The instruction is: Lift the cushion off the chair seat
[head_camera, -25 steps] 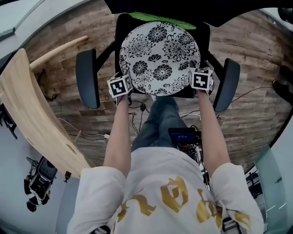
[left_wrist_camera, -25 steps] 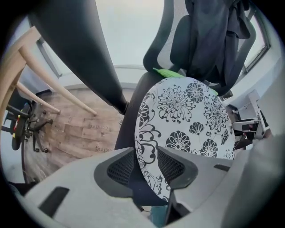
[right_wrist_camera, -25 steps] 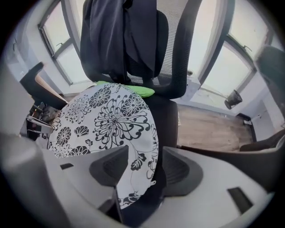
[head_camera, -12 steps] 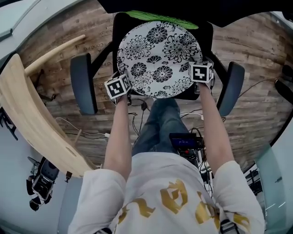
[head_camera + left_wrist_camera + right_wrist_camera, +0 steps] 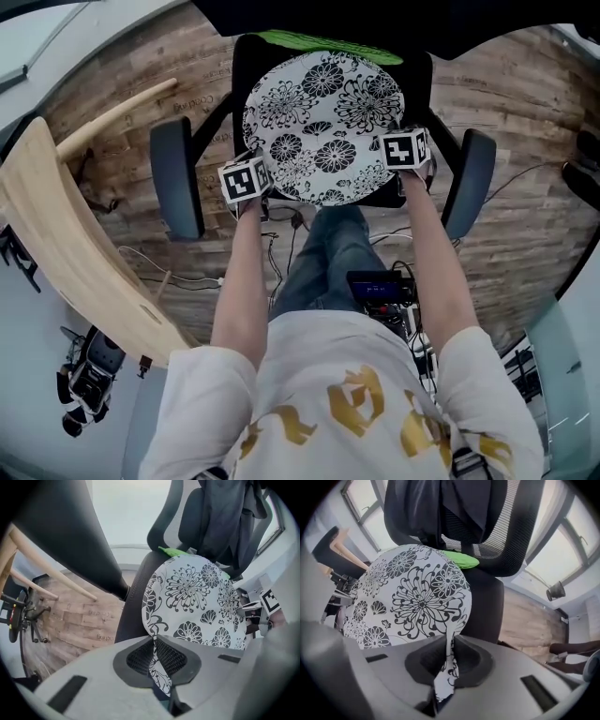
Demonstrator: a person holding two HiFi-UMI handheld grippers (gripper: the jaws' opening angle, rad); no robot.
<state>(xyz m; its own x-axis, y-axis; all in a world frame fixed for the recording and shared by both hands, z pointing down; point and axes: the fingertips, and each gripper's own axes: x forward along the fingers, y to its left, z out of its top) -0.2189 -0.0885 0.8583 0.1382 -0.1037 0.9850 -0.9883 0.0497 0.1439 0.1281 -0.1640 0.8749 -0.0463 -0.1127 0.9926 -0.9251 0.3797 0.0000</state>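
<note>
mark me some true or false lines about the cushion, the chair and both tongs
1. The left tongs are shut on the cushion. True; they have just been closing, and the cushion's edge is pinched between them.
2. The right tongs hang open, clear of the cushion. False: they have just been closing too, and they pinch its opposite edge.
3. The cushion is plain grey. False: it is white with black flowers.
4. A green thing peeks out behind the cushion on the chair. True.
5. The chair has no armrests. False: an armrest stands on each side.
</note>
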